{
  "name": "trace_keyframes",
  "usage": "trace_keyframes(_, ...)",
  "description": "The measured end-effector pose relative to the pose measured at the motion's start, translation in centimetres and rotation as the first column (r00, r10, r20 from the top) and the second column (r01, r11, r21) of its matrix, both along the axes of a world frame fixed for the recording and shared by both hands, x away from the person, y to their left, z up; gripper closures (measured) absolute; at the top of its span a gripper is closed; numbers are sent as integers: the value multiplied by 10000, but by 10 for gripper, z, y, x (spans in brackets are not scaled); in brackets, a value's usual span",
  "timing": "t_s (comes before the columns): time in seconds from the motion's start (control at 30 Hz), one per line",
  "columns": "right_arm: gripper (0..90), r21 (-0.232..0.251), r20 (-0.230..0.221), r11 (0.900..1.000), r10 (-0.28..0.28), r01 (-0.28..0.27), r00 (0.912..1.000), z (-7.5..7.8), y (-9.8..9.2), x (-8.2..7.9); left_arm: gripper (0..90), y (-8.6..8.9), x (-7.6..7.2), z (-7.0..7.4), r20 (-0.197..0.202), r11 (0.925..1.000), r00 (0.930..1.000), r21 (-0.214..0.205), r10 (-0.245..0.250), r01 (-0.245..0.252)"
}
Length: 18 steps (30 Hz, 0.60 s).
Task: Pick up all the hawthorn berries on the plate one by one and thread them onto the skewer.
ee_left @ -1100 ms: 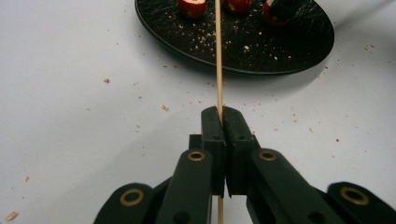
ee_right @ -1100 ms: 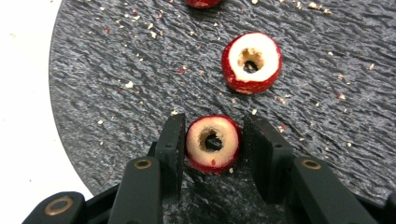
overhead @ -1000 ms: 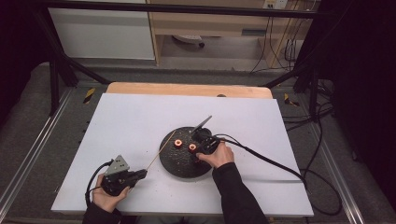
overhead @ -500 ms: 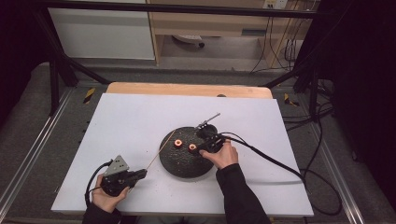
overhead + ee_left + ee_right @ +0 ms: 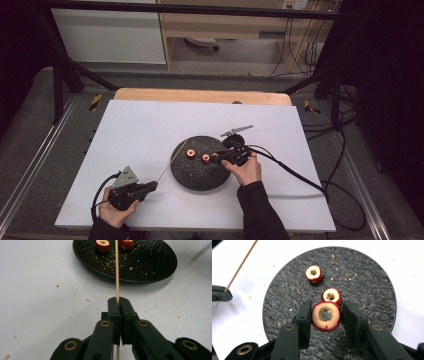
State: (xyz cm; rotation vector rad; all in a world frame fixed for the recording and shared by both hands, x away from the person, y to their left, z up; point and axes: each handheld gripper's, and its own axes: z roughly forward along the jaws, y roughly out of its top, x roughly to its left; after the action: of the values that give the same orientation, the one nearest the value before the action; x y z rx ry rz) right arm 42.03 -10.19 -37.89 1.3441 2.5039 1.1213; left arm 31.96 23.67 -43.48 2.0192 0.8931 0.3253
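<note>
We've got the bare skewer [image 5: 116, 270] clamped in the left hand-held gripper [image 5: 118, 305]; right hand-held gripper [image 5: 326, 315] grips one cored fruit ring [image 5: 326, 316]. Nothing threaded yet, two rings [image 5: 313, 273] left on the plate [image 5: 367, 290].

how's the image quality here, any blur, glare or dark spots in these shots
High view: soft and grainy, edges of the room fall into black, the white table evenly lit with no glare. Left gripper view: the skewer and left tongs sharp, the black plate slightly soft. Right gripper view: the held fruit ring crisp, right tongs near the lens blurred, table nearly blown out white.
</note>
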Motion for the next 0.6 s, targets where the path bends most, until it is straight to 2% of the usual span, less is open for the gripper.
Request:
trace_keyframes(0.03,618,0,0,10000,0,0,10000,0,0,0,882,0,0,0,6,10000,10000,-3,11,-11)
trace_keyframes(0.13,618,543,235,9983,-211,197,9995,-2,-5,-4,882,0,0,0,-2,10000,10000,-17,17,-17)
trace_keyframes(0.17,618,543,235,9983,-211,197,9995,-2,-5,-4,882,0,0,0,-2,10000,10000,-17,17,-17)
trace_keyframes(0.2,619,827,370,9961,-326,294,9988,-3,-6,-6,882,0,0,0,8,10000,10000,-26,19,-19)
trace_keyframes(0.23,619,827,370,9961,-326,294,9988,-3,-6,-6,882,0,0,0,12,10000,10000,-27,16,-16)
trace_keyframes(0.27,619,1211,484,9918,-467,405,9977,-4,-8,-8,882,-1,0,0,20,10000,10000,-29,37,-37)
trace_keyframes(0.3,619,1211,484,9918,-467,405,9977,-4,-8,-8,882,-1,0,0,20,10000,10000,-29,37,-37)
trace_keyframes(0.33,621,1579,614,9859,-661,557,9959,-6,-10,-10,882,-1,-1,0,27,10000,10000,-43,51,-51)
trace_keyframes(0.37,621,1579,614,9859,-661,557,9959,-6,-10,-10,882,-1,-1,0,27,10000,10000,-43,51,-51)
trace_keyframes(0.4,621,1870,751,9801,-823,670,9938,-8,-11,-11,882,-1,-1,0,31,10000,10000,-50,57,-57)
trace_keyframes(0.43,621,1870,751,9801,-823,670,9938,-8,-11,-11,882,-1,-1,0,26,10000,10000,-64,57,-57)
trace_keyframes(0.47,622,2248,860,9713,-987,773,9914,-10,-12,-13,882,-1,-1,0,36,10000,10000,-69,63,-63)
trace_keyframes(0.5,622,2248,860,9713,-987,773,9914,-10,-12,-13,881,-1,-1,0,36,10000,10000,-69,63,-63)
trace_keyframes(0.53,624,2683,1007,9594,-1173,866,9880,-13,-12,-14,882,-1,-1,0,39,10000,10000,-70,61,-60)
trace_keyframes(0.57,624,2683,1007,9594,-1173,866,9880,-13,-12,-14,882,-1,-1,0,43,10000,10000,-72,64,-63)
trace_keyframes(0.6,625,2964,1111,9501,-1357,975,9845,-15,-12,-15,882,-2,-1,0,38,10000,10000,-74,67,-67)
